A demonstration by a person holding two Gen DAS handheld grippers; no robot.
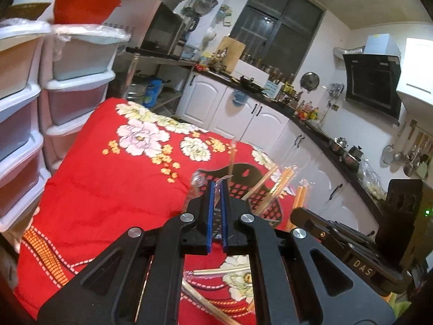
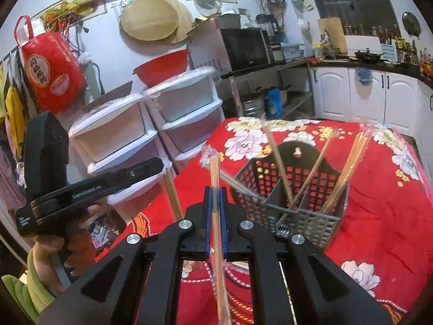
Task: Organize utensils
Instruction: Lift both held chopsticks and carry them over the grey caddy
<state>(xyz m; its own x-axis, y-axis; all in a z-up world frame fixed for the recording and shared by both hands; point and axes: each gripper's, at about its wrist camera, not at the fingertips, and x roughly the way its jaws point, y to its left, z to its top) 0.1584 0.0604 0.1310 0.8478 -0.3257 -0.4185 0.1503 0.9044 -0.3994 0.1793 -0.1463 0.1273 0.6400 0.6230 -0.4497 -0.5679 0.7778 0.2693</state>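
Note:
My right gripper (image 2: pixel 215 188) is shut on a pair of plastic-wrapped chopsticks (image 2: pixel 213 168) that stands nearly upright, just left of the grey mesh utensil basket (image 2: pixel 311 222). Several wrapped chopsticks (image 2: pixel 349 162) lean in the basket's compartments. My left gripper (image 1: pixel 216 182) is shut on the clear wrapper of another chopstick pair (image 1: pixel 216 193). In the right wrist view that pair (image 2: pixel 171 195) hangs below the left gripper (image 2: pixel 159 165), off the table's left edge. The basket (image 1: pixel 240 189) lies just beyond the left fingertips. More wrapped chopsticks (image 1: pixel 216 270) lie on the red floral cloth (image 1: pixel 108 189).
Stacked white plastic drawers (image 2: pixel 184 108) stand close to the table's left side, with a red bowl (image 2: pixel 162 67) on top. A hand (image 2: pixel 51 246) holds the left gripper. White kitchen cabinets (image 1: pixel 216 103) and a cluttered counter run behind the table.

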